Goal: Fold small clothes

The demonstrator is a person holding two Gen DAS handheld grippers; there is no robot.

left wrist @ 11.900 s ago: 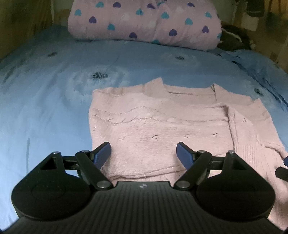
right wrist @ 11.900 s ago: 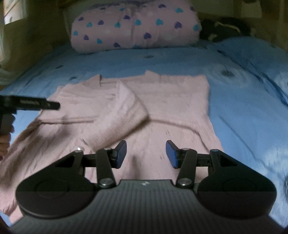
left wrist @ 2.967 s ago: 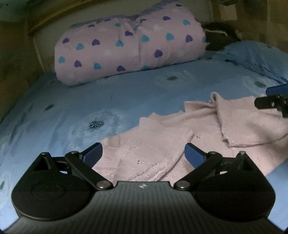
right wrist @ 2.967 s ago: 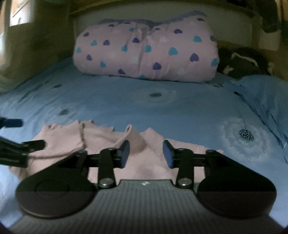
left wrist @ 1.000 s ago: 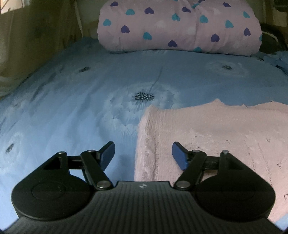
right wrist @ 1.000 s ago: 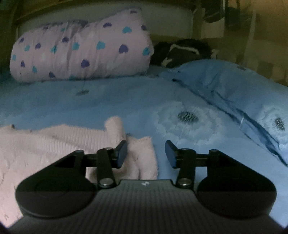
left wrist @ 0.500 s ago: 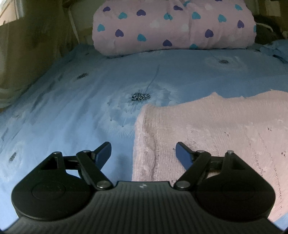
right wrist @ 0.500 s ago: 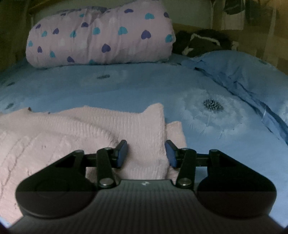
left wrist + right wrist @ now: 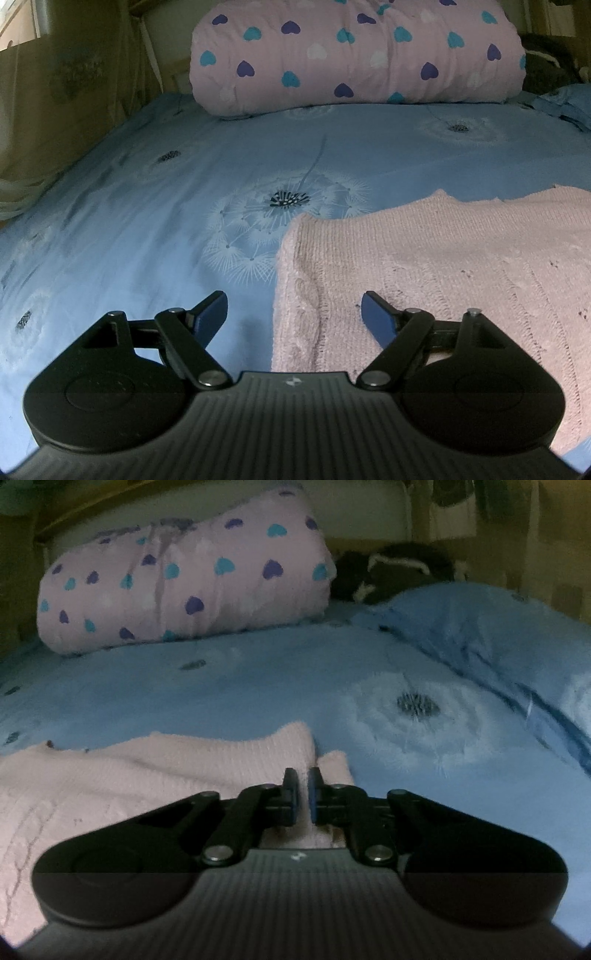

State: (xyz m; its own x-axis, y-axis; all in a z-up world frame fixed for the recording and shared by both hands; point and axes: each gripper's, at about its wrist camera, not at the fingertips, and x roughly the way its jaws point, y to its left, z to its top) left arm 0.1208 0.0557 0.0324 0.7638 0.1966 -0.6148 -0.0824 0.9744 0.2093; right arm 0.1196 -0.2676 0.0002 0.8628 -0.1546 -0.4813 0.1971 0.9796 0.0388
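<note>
Two grippers work the pink sweater (image 9: 443,266) on the blue bedspread (image 9: 147,206). Nearest in, the right gripper (image 9: 300,797) has snapped together on the sweater's right corner, knit pinched between its pads; a second ago those jaws stood apart over that same corner. The left gripper (image 9: 293,314) hovers spread wide, straddling the sweater's left edge, gripping nothing, a touch wider than a second ago. The sweater's long axis runs left to right between them, so the left side looks next for a pinch. Beyond the sweater, dandelion-print cover; farthest from it, the heart-print quilt roll (image 9: 354,55).
</note>
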